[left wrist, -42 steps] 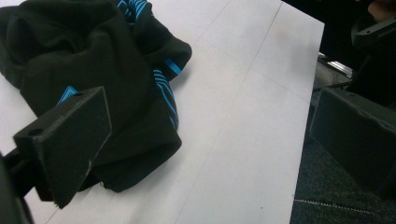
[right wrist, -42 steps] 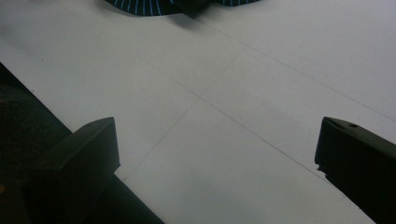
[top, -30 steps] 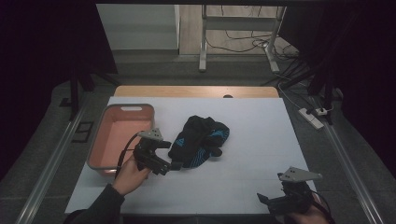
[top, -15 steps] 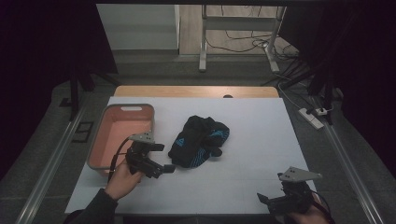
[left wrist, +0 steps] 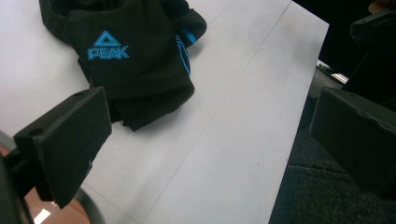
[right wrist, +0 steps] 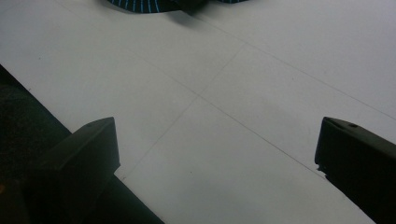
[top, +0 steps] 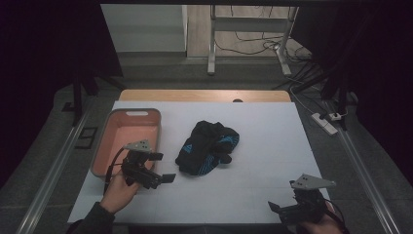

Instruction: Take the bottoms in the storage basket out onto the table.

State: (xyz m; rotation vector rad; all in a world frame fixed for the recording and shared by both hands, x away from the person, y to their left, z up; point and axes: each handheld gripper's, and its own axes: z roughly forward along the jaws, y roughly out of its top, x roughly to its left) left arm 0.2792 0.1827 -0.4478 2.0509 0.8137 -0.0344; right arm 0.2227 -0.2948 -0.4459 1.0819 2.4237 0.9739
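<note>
Now both tongs are released and empty, the left tongs (top: 162, 167) at nine o'clock of the black garment (top: 207, 147), the right tongs (top: 282, 208) at its five o'clock.

A: What did the left gripper (top: 163, 167) look like?
B: Black, blocky jaws, a grey three-cornered plate on top, a dark cable looping off it. A dark sleeve (top: 92, 220) covered that forearm.
A: And the right gripper (top: 287, 207)?
B: Same build, same grey plate.
</note>
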